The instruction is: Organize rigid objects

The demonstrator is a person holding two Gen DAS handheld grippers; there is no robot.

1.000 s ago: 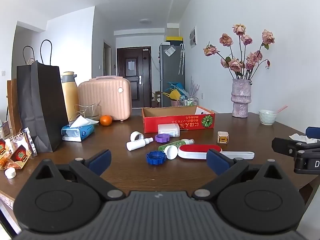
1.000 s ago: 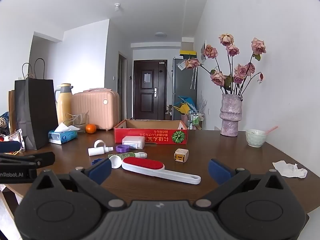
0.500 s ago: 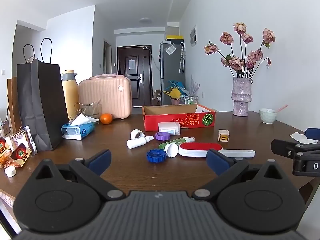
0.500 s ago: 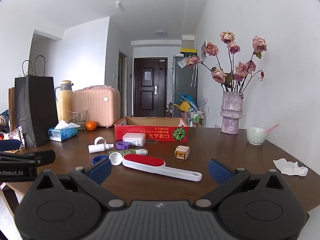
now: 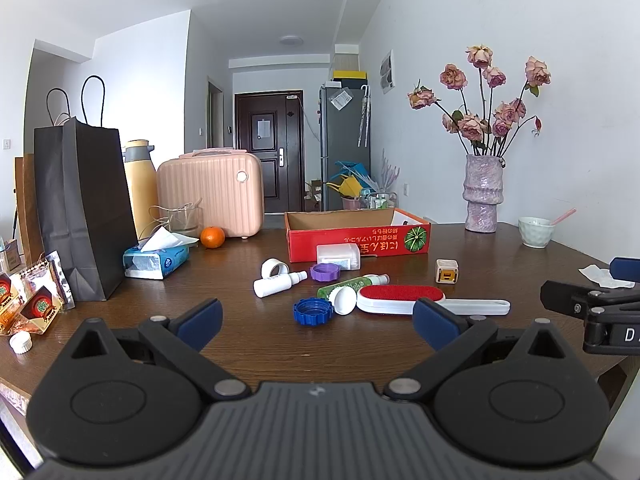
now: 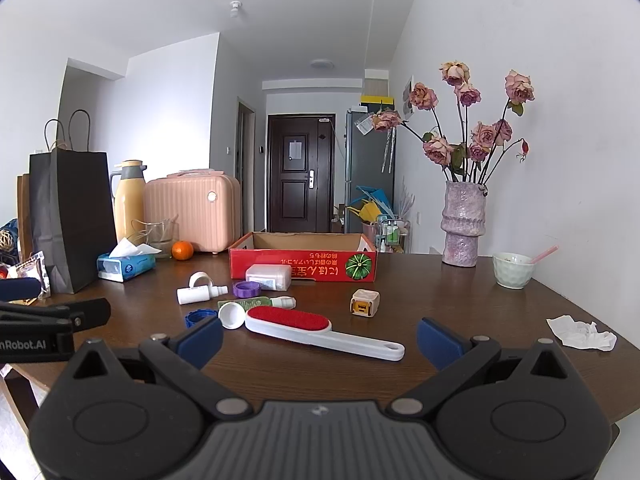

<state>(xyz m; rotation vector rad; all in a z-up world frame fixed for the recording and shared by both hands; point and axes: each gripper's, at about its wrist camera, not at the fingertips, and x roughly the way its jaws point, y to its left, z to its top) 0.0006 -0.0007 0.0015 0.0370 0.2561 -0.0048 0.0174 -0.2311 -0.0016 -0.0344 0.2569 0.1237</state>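
An open red cardboard box (image 5: 357, 234) (image 6: 303, 263) stands mid-table. In front of it lie a white container (image 5: 338, 257), a purple ring cap (image 5: 324, 272), a white spray bottle (image 5: 278, 283), a tape roll (image 5: 274, 267), a green tube (image 5: 352, 283), a blue cap (image 5: 312, 311), a white cap (image 5: 345, 301), a small cube (image 6: 364, 302) and a red-and-white lint brush (image 6: 316, 328). My left gripper (image 5: 318, 324) is open and empty, short of the blue cap. My right gripper (image 6: 320, 338) is open and empty, just short of the brush.
A black paper bag (image 5: 86, 208), thermos (image 5: 140, 186), pink case (image 5: 211, 192), orange (image 5: 212, 237) and tissue pack (image 5: 156, 260) stand at the left. A vase of roses (image 5: 482, 192), a bowl (image 5: 536, 231) and crumpled tissue (image 6: 582, 333) are at the right.
Both views have tilted or dropped slightly; the table items sit a little higher in frame. No object has moved and both grippers stay open.
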